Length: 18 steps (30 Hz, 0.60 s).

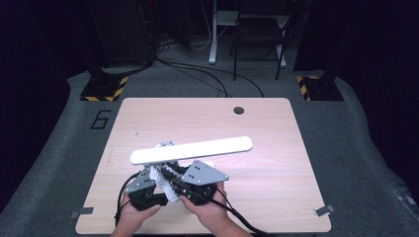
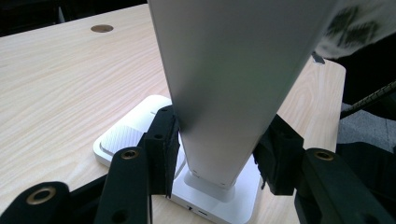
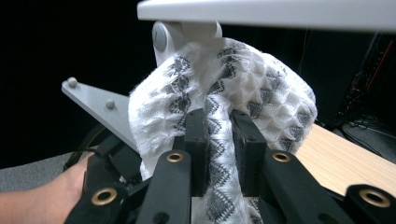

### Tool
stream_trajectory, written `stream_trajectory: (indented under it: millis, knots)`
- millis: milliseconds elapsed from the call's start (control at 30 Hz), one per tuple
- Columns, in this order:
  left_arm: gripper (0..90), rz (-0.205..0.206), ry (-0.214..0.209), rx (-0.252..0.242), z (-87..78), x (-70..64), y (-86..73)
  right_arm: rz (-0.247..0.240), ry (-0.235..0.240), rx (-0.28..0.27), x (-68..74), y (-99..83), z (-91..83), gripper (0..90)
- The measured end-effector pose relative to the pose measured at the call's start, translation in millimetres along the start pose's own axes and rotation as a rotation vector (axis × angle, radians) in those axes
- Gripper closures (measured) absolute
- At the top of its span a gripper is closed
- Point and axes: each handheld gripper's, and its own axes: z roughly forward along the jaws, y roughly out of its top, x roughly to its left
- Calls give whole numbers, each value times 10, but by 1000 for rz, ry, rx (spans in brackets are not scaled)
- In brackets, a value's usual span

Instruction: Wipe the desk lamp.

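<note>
A white desk lamp stands near the table's front edge, its long head bar (image 1: 192, 149) lying level above both grippers. My left gripper (image 1: 147, 181) is shut on the lamp's upright stem (image 2: 233, 70), one pad pressed on each side just above the flat white base (image 2: 123, 137). My right gripper (image 3: 219, 135) is shut on a white cloth with a black diamond pattern (image 3: 219, 88). The cloth bunches up against the stem just under the hinge (image 3: 163, 39) and the head bar (image 3: 280, 11). From above, the cloth (image 1: 165, 186) sits between the two grippers.
The wooden table (image 1: 257, 197) has a round cable hole (image 1: 239, 110) at the back. Grey carpet surrounds it, with a painted 6 (image 1: 101, 119), cables and stands with yellow-black bases (image 1: 104, 89) behind. The left gripper's grey plate (image 3: 95, 108) sits close to the cloth.
</note>
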Motion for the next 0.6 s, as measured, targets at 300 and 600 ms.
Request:
stream_trajectory:
  millis: [300,600]
  knots:
    - [539,4,4,7,-5,-1,4,-7,4,-2,7,11,8,785]
    - [537,-16,-11,-6,-5,17,-9,-5,-6,8,-21,-29,-14,786]
